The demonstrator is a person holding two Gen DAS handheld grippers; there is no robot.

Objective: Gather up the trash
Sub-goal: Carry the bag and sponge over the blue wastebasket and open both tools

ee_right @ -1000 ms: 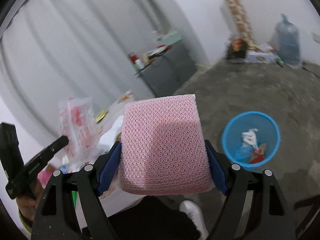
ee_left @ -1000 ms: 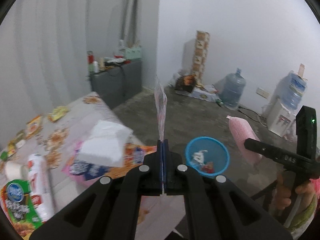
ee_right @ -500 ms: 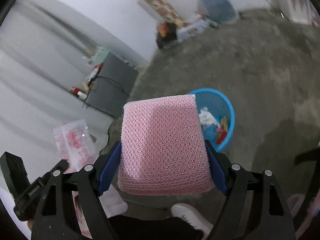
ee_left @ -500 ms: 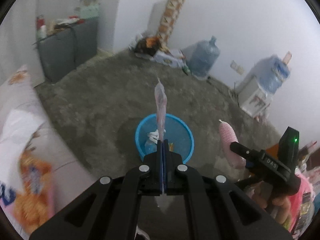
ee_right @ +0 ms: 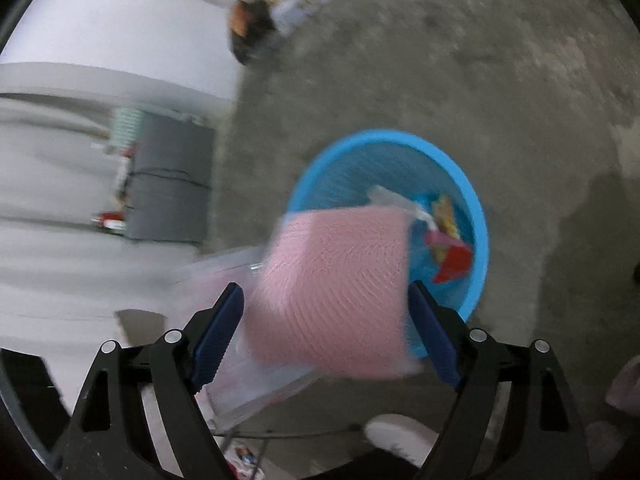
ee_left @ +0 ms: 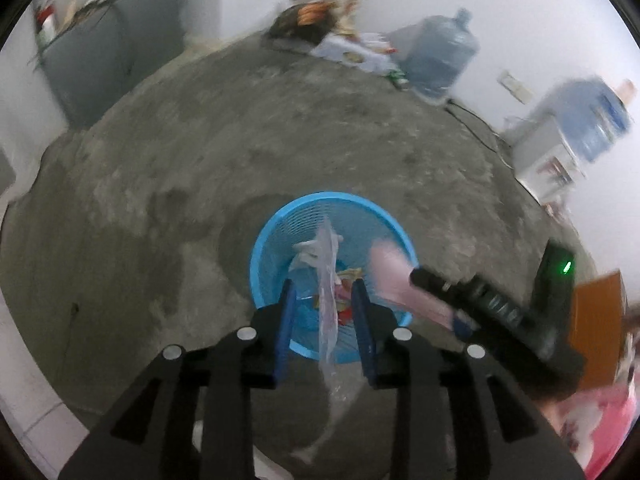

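The blue basket (ee_left: 256, 264) on the concrete floor (ee_left: 280, 128) is the landmark. A second ago it sat well off beyond the worktop edge; now both views look steeply down at it and the worktop is out of sight.

The left hand-held gripper (ee_left: 325, 300) hangs directly over the basket's near rim. It was pressed together on the clear plastic wrapper (ee_left: 327, 312) a second ago; now its jaws are opening, with gaps on both sides of the wrapper, which hangs loose between the blue pads above the basket's mouth.

The right hand-held gripper (ee_right: 324, 312) is over the basket's near-left rim, no longer high above it. Its jaws are opening too: the pink foam net (ee_right: 332, 292), clamped squarely before, now looks tilted and blurred, clear of the left pad; whether it still touches the right pad I cannot tell. It overlaps the basket's rim, with red and yellow scraps (ee_right: 450, 248) lying inside the basket.
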